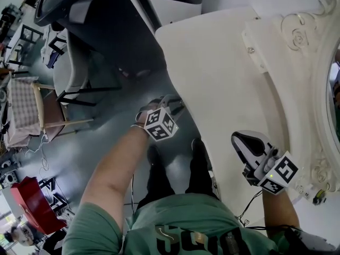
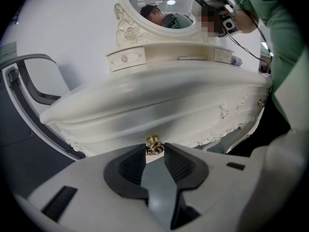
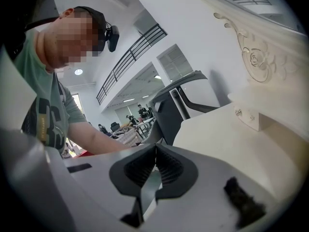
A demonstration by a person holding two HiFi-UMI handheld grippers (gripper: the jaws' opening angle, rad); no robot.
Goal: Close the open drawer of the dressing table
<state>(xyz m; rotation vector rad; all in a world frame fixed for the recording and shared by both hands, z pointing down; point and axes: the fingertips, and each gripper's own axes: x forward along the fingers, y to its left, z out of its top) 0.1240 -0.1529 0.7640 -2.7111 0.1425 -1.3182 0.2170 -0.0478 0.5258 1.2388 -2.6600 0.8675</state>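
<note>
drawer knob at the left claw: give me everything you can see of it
The drawer knob is small and gold-coloured, metal by its shine, with an ornate twisted shape. It sticks out from the cream carved front of the dressing table, under the tabletop's overhanging edge. The left claw pinches it from both sides with its dark ribbed tips; nothing else touches it. The head view does not show it, since the tabletop covers it there.

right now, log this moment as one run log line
left gripper: closed on brass drawer knob | right gripper: shut, empty, over dressing table top | step: knob gripped
</note>
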